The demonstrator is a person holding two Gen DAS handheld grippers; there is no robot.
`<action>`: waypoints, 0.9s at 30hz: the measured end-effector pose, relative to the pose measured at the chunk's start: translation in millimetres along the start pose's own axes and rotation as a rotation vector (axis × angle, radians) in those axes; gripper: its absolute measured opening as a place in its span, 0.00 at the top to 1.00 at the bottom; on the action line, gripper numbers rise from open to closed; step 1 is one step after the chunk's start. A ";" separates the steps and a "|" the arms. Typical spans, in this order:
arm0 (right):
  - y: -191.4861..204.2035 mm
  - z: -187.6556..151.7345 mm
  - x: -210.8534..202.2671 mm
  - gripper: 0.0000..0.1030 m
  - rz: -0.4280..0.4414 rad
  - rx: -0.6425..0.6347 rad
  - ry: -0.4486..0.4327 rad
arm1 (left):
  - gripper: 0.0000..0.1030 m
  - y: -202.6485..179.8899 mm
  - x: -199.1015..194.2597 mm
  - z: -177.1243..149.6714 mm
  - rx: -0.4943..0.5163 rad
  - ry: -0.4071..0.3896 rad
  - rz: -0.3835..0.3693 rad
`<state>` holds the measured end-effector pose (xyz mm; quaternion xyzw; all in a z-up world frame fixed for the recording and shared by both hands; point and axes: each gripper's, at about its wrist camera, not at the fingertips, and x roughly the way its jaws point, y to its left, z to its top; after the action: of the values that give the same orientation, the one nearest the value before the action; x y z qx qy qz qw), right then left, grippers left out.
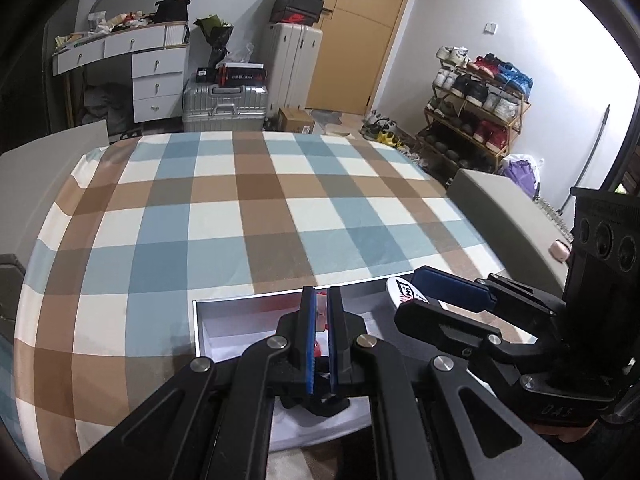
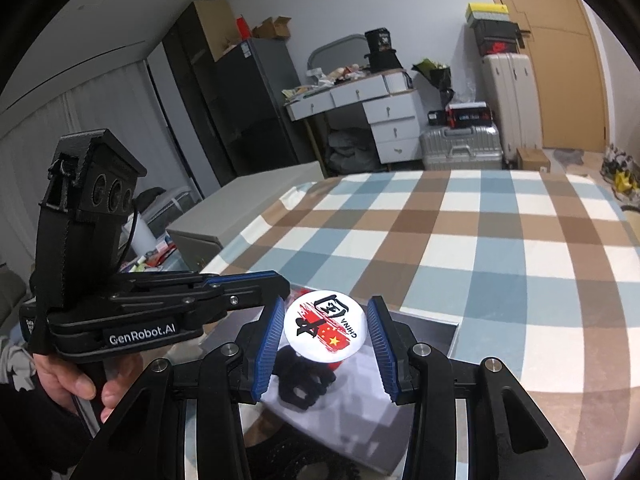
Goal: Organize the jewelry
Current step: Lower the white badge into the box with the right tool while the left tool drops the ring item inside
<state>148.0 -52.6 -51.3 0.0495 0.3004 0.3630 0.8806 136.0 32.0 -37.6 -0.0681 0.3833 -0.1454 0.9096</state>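
Right tongs (image 2: 326,344) grip round badge (image 2: 324,326) over open box (image 1: 240,320).

Both cameras ride on the hand-held grippers, looking forward and downward along their fingers, close over the near edge of the checked bed (image 1: 256,208). The left view faces the shoe rack (image 1: 476,120) side; the right view faces the fridge (image 2: 248,108). Both views share the bed, white drawers (image 1: 156,76) and suitcases (image 2: 460,148).

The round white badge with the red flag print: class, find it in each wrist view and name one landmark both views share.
Left wrist view: round white badge at lower right, edge-on in the right hand-held gripper.
Right wrist view: lower centre, between the blue pads.
Shared landmark: the silver suitcase beyond the checked bed.
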 end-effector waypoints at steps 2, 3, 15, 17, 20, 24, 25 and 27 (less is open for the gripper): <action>-2.5 -0.9 6.6 0.59 0.009 0.018 0.013 | 0.99 2.2 3.0 -1.5 -0.008 0.012 -0.005; -2.4 -1.6 8.5 0.59 0.004 0.019 0.012 | 0.99 3.1 4.3 -2.0 -0.014 0.016 -0.006; -11.0 -1.9 25.1 0.57 -0.007 0.050 0.054 | 0.99 4.4 13.1 -1.0 -0.017 0.054 -0.021; -10.4 -1.1 21.7 0.56 -0.010 0.050 0.039 | 0.99 4.6 10.2 -0.1 -0.020 0.052 -0.010; -10.1 -0.3 14.9 0.48 -0.006 0.054 0.021 | 0.79 5.9 4.4 1.1 -0.028 0.046 -0.002; -9.9 -0.2 0.2 0.39 -0.015 0.067 -0.005 | 0.49 7.9 -7.8 -0.5 -0.051 0.009 -0.010; -9.3 -0.3 -3.6 0.37 -0.022 0.066 -0.013 | 0.49 7.0 -9.0 -0.7 -0.047 0.009 -0.006; -7.0 -0.9 -12.5 0.33 -0.036 0.058 -0.031 | 0.49 3.9 -12.7 -1.1 -0.032 0.007 0.015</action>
<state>144.8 -66.2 -48.0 0.0752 0.2977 0.3376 0.8898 127.6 39.7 -30.7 -0.0792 0.3891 -0.1328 0.9081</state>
